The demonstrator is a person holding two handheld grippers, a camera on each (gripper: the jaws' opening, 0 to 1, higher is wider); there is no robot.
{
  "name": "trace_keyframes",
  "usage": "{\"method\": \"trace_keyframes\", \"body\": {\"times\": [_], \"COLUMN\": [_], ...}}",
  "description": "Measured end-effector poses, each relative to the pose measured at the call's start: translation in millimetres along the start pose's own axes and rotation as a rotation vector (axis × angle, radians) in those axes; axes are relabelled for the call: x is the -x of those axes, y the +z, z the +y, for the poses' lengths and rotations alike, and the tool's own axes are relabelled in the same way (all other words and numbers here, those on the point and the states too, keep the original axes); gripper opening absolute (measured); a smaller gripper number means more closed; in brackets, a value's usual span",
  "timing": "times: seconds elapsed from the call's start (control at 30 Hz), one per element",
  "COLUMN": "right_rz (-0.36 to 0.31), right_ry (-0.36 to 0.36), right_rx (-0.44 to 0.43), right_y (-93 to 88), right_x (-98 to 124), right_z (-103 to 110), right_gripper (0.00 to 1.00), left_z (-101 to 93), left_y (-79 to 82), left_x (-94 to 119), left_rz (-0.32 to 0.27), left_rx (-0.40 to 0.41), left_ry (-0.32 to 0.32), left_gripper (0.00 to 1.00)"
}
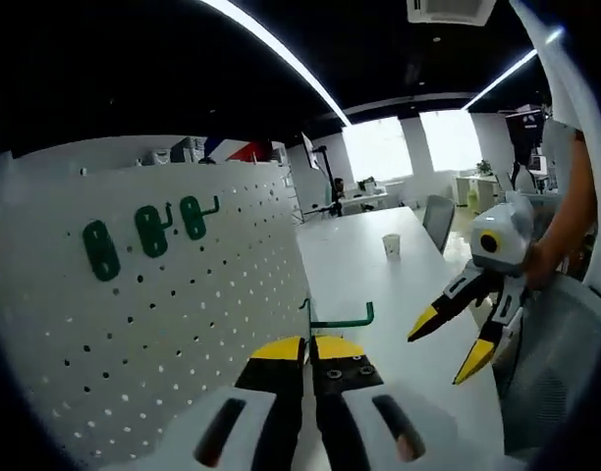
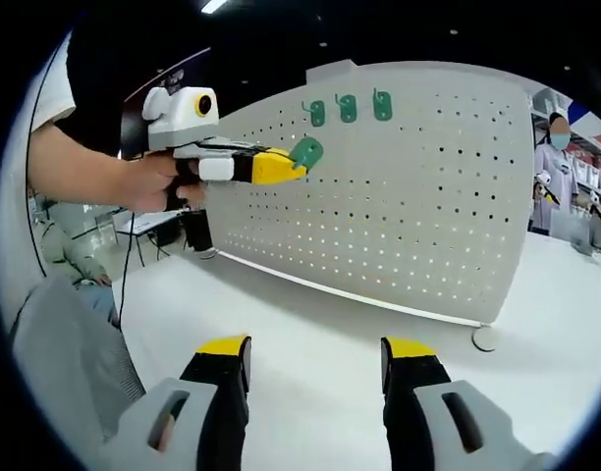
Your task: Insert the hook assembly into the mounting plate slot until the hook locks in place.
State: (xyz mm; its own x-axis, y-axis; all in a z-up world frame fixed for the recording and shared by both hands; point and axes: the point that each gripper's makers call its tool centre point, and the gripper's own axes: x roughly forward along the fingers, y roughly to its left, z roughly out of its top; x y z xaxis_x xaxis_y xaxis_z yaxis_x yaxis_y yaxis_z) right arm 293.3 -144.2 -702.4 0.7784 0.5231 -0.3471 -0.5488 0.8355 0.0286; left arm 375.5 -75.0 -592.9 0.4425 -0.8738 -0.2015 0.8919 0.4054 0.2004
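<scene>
The green hook assembly [image 1: 332, 321] is sitting clamped between the tips of the left tongs [image 1: 307, 349], its backing plate edge-on and its bent arm sticking out to the right; in the right gripper view the same hook [image 2: 306, 151] is showing its green oval plate at the end of the left tongs [image 2: 281, 167], just beside the face of the pegboard. The white perforated mounting plate [image 1: 183, 334] is standing upright on the tabletop [image 1: 379, 275], and three green hooks [image 1: 148, 234] are already hanging in a row near its top edge [image 2: 348, 108]. The held hook is not yet seated in any slot: it is hanging close to the board, below and to one side of that row, so the approach looks nearly done while the push into the slot and the locking are still to come. The right tongs [image 2: 316, 353] are hanging released, jaws spread wide and empty over the tabletop [image 2: 310, 314], and they are appearing the same way beside a chair [image 1: 467, 339]. A paper cup [image 1: 391, 245] is standing farther back.
</scene>
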Motion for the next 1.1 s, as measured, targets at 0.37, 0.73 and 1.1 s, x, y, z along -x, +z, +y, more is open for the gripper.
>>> {"method": "trace_keyframes", "body": {"times": [0.37, 0.73, 1.1], "right_rz": [0.007, 0.018, 0.015], "right_ry": [0.024, 0.032, 0.037], "right_rx": [0.019, 0.024, 0.035], "right_y": [-0.6, -3.6, -2.2], "right_x": [-1.4, -1.1, -1.1], "right_z": [6.5, 8.2, 10.0], "right_gripper": [0.52, 0.52, 0.52], "left_z": [-1.4, -10.7, -15.0], "left_y": [15.6, 28.4, 28.8], "left_x": [31.7, 65.9, 80.7], "left_rz": [-0.061, -0.115, -0.139], "left_rx": [0.020, 0.042, 0.072], "left_ry": [0.067, 0.119, 0.159], "left_gripper": [0.02, 0.02, 0.02]}}
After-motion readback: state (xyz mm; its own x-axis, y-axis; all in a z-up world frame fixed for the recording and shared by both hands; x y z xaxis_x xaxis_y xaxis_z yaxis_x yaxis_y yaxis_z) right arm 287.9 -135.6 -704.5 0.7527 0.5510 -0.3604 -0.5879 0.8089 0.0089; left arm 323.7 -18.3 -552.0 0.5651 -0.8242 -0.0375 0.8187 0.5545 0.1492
